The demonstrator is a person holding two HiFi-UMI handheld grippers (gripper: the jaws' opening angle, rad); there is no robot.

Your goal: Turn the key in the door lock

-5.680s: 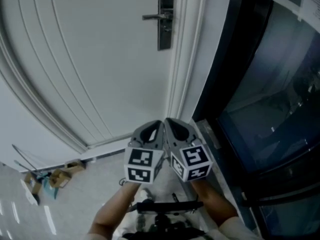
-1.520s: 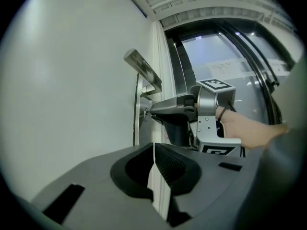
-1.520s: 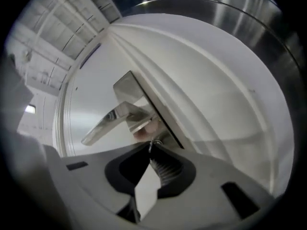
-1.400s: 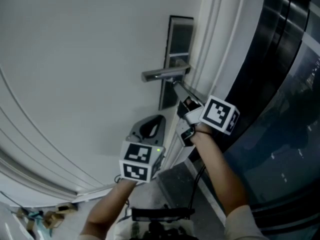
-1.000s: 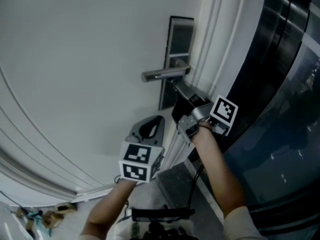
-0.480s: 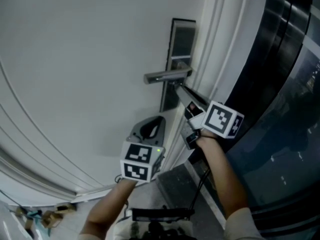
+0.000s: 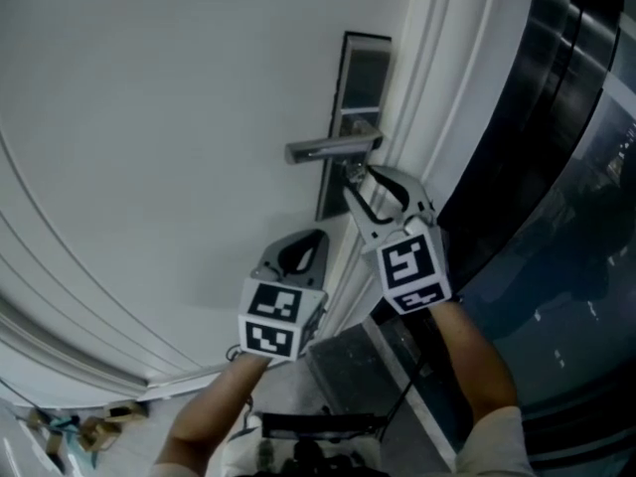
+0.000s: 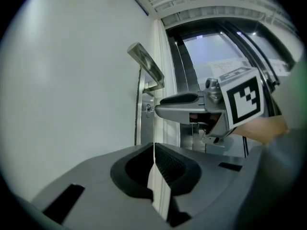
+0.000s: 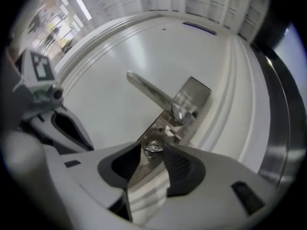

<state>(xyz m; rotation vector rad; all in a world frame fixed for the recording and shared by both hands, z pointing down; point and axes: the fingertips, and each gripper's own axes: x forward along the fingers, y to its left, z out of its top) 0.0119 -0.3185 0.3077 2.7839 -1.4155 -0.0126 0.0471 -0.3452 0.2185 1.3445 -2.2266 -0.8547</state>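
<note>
Facing white door [image 7: 149,117], R claw [image 7: 373,181] just opened round key [image 9: 153,147], L claw [image 7: 316,238] shut.

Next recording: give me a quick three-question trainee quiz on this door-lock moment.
1. True or false: the left gripper is shut and empty.
2. Fill in: in the head view, the small silver key sits in the metal lock plate ___ the silver lever handle.
3. What is between the right gripper's jaws: (a) the handle, (b) the key, (c) nothing?
Key: 1 true. 2 below. 3 b; the jaws have just been opening and stand apart around it.
</note>
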